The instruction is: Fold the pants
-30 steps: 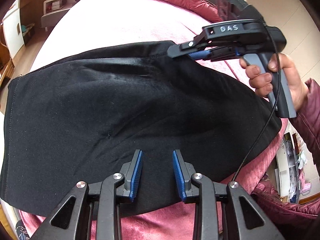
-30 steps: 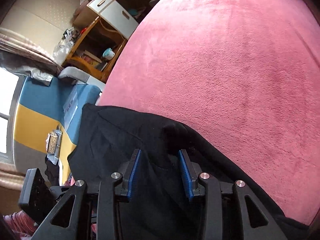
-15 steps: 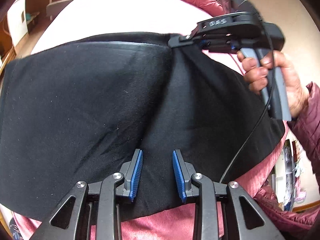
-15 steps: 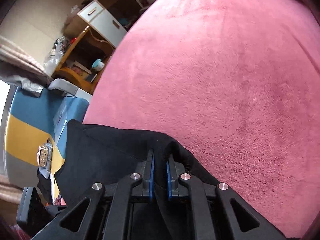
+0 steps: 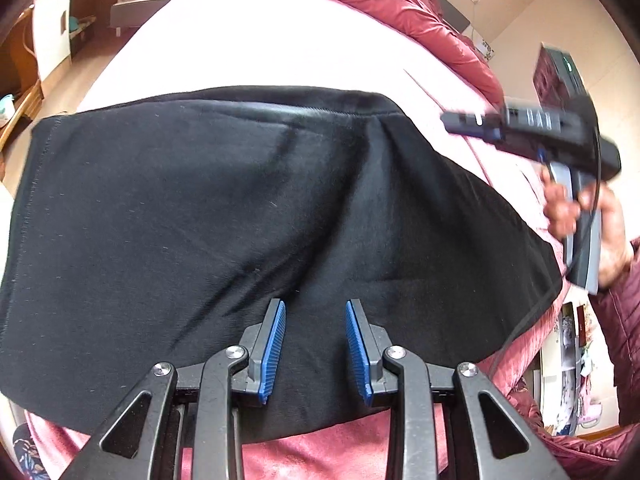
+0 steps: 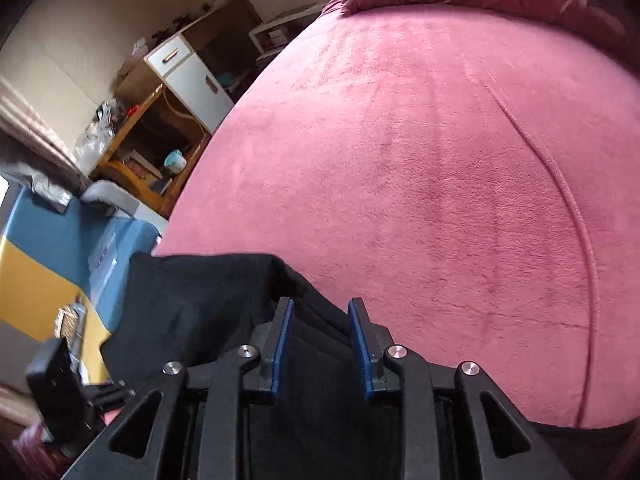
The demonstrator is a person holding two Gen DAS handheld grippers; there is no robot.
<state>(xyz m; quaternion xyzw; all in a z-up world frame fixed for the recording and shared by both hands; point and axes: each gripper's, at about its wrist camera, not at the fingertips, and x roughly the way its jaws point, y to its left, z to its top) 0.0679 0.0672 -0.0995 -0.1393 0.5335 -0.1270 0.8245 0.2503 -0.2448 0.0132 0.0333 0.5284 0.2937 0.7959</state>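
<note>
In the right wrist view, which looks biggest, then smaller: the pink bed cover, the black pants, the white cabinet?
1. pink bed cover
2. black pants, though nearness to the camera enlarges them
3. white cabinet, far away

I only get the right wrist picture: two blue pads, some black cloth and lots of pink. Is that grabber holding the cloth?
Observer: No. In the left wrist view the right gripper hangs off the far right corner of the pants, apart from them. Its jaws have just been opening, with nothing between them.
Visitor: What do the pants look like overall?
Observer: One flat black band lying across the pink bed cover, with creases toward the right end.
Visitor: And the other grabber?
Observer: The left gripper is open over the pants' near edge, its pads not pressing the cloth.
</note>
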